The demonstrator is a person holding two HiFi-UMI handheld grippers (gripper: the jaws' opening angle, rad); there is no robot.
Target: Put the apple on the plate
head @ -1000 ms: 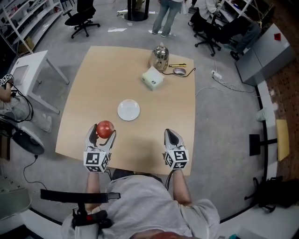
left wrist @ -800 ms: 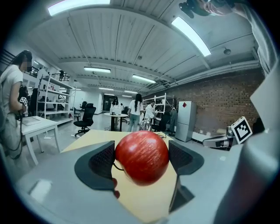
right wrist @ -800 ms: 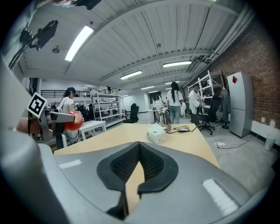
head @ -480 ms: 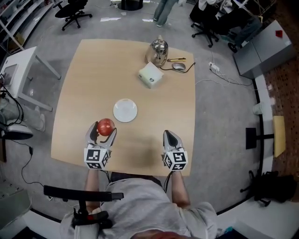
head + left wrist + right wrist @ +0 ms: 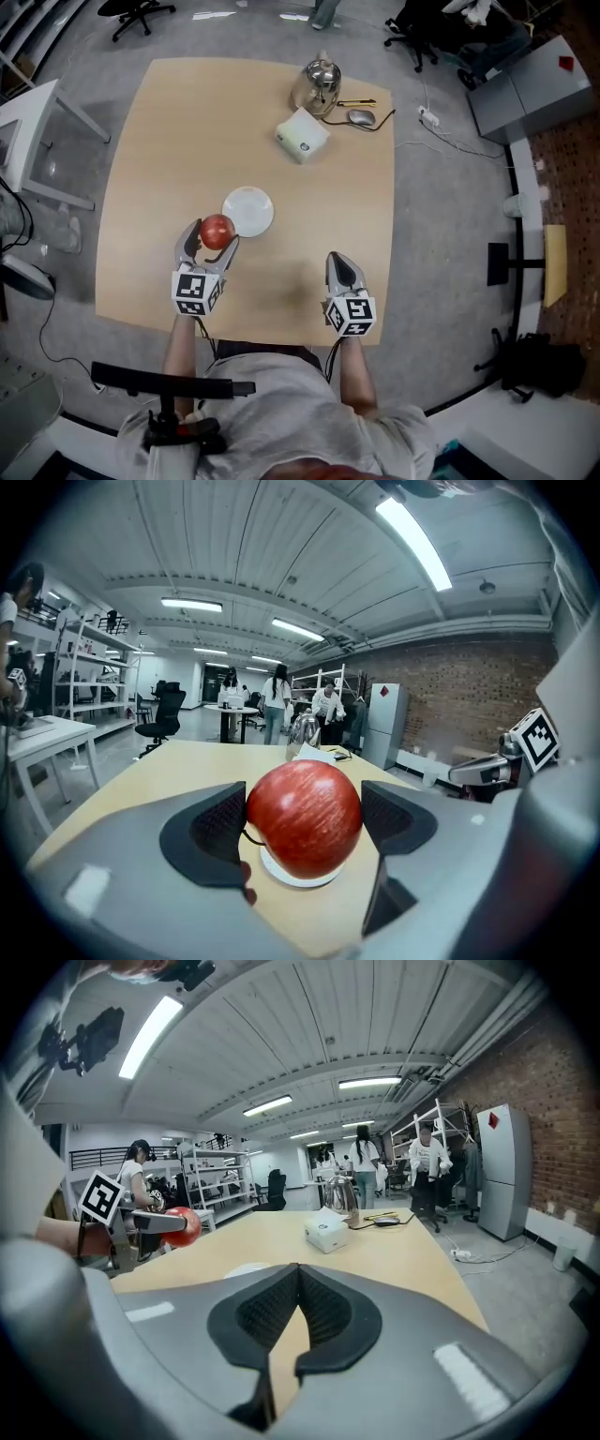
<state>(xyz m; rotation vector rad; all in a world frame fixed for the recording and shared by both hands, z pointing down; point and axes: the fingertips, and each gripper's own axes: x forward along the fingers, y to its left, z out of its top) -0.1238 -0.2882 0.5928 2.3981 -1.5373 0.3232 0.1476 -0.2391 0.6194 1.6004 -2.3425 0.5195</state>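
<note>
The step in hand is the carry: the left gripper is clamped on the apple, its two dark pads pressing the red fruit from either side, as the left gripper view shows plainly. The apple is held clear of the table, as the right gripper view shows, and in the head view it sits just at the rim of the white plate on the side facing the person. The plate lies near the middle of the table, a little toward the near edge, and nothing rests on it. From the left gripper's own camera the plate shows as a pale disc under and just beyond the fruit, so the apple is judged close to the plate but not yet squarely over its centre. The right gripper rests by the near edge, toward the right corner, with its jaws together and nothing between them; it has no part in this step. The next move likely calls for a short push away from the near edge until the apple is over the plate's middle, a gentle lowering until it bears on the plate, and only then parting the jaws, slowly, since a round apple may roll off a shallow plate.
</note>
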